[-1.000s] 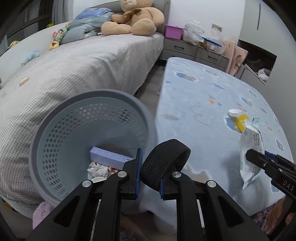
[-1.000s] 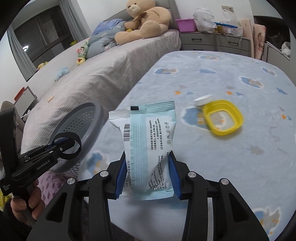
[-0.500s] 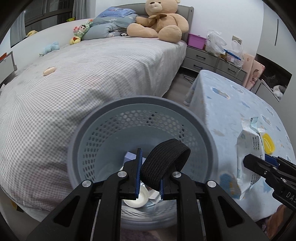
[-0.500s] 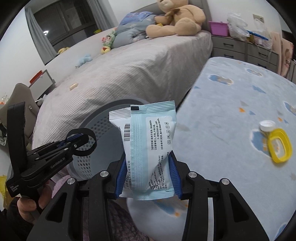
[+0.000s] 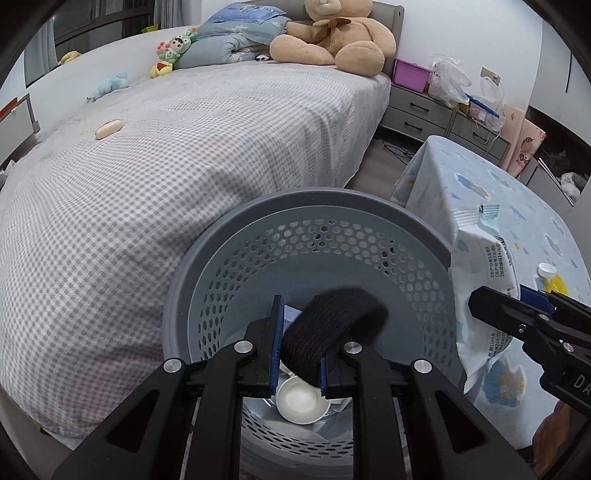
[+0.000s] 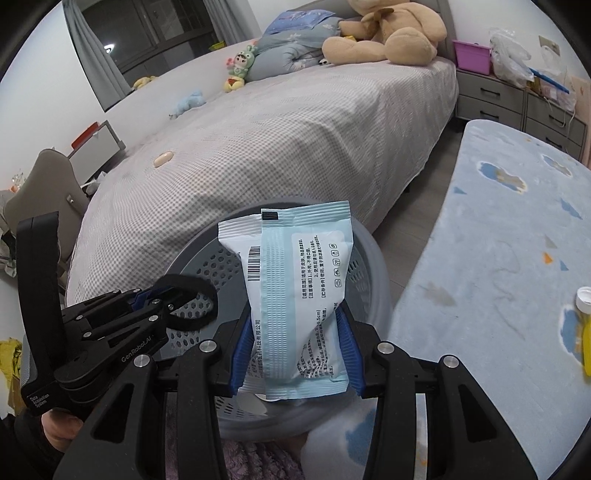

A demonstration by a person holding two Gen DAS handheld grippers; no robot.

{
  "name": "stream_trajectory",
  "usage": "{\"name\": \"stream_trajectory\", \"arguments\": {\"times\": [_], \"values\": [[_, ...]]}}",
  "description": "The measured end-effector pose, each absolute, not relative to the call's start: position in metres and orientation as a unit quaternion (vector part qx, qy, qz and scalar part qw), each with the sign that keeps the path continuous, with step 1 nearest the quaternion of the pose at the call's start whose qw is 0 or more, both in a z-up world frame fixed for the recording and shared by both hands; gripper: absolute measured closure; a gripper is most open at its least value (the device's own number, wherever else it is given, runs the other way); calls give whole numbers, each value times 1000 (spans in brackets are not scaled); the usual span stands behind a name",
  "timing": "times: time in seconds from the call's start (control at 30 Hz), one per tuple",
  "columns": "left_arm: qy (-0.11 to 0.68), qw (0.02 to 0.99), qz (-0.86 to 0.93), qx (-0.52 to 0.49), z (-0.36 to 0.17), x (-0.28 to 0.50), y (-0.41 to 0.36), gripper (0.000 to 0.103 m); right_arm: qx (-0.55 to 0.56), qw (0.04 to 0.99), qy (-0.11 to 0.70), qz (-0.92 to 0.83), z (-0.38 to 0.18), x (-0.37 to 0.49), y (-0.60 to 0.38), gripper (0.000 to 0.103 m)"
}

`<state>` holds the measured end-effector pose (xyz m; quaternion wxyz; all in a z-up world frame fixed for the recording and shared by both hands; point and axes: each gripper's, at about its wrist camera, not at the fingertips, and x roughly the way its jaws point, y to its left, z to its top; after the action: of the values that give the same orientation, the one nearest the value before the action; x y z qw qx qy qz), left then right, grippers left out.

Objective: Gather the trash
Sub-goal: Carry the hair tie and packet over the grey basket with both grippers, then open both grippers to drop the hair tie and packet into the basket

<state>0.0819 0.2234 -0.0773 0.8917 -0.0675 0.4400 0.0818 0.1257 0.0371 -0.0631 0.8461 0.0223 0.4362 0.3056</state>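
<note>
My left gripper (image 5: 298, 350) is shut on a black elastic band (image 5: 332, 328) and holds it over the open mouth of the grey perforated trash basket (image 5: 229, 258). Inside the basket lie a white round lid (image 5: 301, 398) and other scraps. My right gripper (image 6: 295, 347) is shut on a white and pale blue wipes packet (image 6: 295, 288), upright, just over the basket's (image 6: 376, 273) right rim. The packet (image 5: 484, 280) and right gripper also show at the right of the left wrist view. The left gripper (image 6: 162, 306) with the band (image 6: 192, 302) shows at the left of the right wrist view.
A bed with a grey checked cover (image 5: 166, 166) lies behind the basket, with a teddy bear (image 5: 332, 33) at its head. A table with a blue patterned cloth (image 6: 498, 258) stands to the right, with a yellow lid (image 6: 585, 339) and a white cap (image 6: 583, 295) on it. Grey drawers (image 5: 424, 110) stand at the back.
Both grippers have moved left from over the table to over the basket, each still holding its item. The basket now sits centred under the left gripper.
</note>
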Motion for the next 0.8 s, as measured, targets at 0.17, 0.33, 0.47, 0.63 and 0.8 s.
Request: {"name": "stream_trajectory", "arguments": {"times": [0.17, 0.33, 0.47, 0.63, 0.8], "values": [[444, 889, 86, -70, -81, 86, 231, 88, 19, 842, 441, 310, -68, 131, 46, 60], [444, 889, 87, -68, -80, 84, 232, 80, 19, 842, 440, 311, -70, 132, 49, 47], [445, 889, 92, -64, -80, 78, 231, 57, 18, 845, 435, 309, -69, 130, 49, 40], [445, 888, 96, -62, -80, 73, 230, 47, 20, 846, 435, 308, -68, 128, 47, 40], [443, 889, 99, -65, -78, 67, 231, 46, 21, 847, 434, 306, -67, 125, 46, 40]]}}
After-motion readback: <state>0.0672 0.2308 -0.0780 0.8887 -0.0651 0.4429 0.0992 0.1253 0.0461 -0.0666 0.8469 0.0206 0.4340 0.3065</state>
